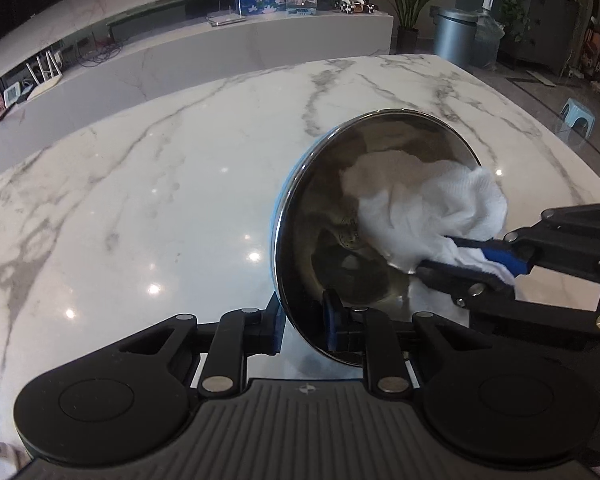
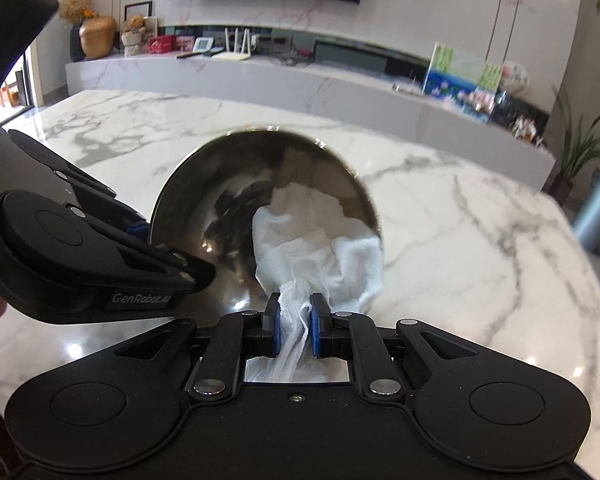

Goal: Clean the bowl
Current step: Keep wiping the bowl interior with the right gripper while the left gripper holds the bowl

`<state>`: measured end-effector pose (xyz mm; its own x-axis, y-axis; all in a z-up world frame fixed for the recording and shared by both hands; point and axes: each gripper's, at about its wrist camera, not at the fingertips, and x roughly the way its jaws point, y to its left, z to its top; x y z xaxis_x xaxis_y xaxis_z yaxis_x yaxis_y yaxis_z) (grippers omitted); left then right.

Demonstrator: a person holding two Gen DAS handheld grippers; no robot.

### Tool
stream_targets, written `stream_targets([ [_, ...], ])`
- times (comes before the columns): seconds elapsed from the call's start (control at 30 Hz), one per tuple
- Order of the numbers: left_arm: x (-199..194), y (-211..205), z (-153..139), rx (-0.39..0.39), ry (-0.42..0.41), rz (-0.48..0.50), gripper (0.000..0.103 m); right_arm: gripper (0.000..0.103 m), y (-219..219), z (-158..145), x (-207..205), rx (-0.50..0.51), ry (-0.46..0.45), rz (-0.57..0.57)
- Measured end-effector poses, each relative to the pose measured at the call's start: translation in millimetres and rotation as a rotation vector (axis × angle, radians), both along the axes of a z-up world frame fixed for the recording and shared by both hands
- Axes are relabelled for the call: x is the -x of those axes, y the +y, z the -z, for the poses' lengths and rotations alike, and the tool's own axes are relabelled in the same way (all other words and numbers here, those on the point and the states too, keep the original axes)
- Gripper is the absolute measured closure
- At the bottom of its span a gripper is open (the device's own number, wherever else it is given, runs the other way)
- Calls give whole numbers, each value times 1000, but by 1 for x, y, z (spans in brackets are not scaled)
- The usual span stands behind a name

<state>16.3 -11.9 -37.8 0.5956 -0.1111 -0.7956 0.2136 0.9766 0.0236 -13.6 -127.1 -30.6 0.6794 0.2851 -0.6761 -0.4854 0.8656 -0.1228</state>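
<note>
Two grippers meet at one steel bowl (image 1: 340,216) over a white marble surface (image 1: 140,200). The left gripper (image 1: 302,326) has its jaws clamped on the bowl's rim, one blue pad against the blue outer wall and the other inside the polished bowl. Held this way, the bowl is tipped up on edge above the surface, its mouth turned toward the right gripper (image 2: 295,330). Whether its lower edge touches the marble cannot be told.

The right gripper has its jaws pressed together on a white cloth (image 2: 320,248), which is bunched into a narrow twist between the blue pads. Beyond the pads the cloth spreads into a crumpled wad that lies inside the bowl, against its lower right inner wall and over that side of the rim. In the left wrist view the same cloth (image 1: 428,212) shows on the right half of the bowl's interior, with the right gripper reaching in from the right.

Behind the surface runs a long low marble counter (image 2: 260,76) carrying a router, pictures and small ornaments. A grey bin (image 1: 454,36) and a potted plant (image 1: 410,4) stand on the floor beyond the far corner
</note>
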Motion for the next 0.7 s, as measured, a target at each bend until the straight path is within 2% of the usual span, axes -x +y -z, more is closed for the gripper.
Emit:
stream_targets([
  [0.1, 0, 0, -1, 12, -3, 1, 86, 92, 0, 2, -3, 4, 11, 7],
  [0.7, -8, 8, 7, 136, -3, -37, 80, 92, -19, 4, -18, -187, 165, 85],
])
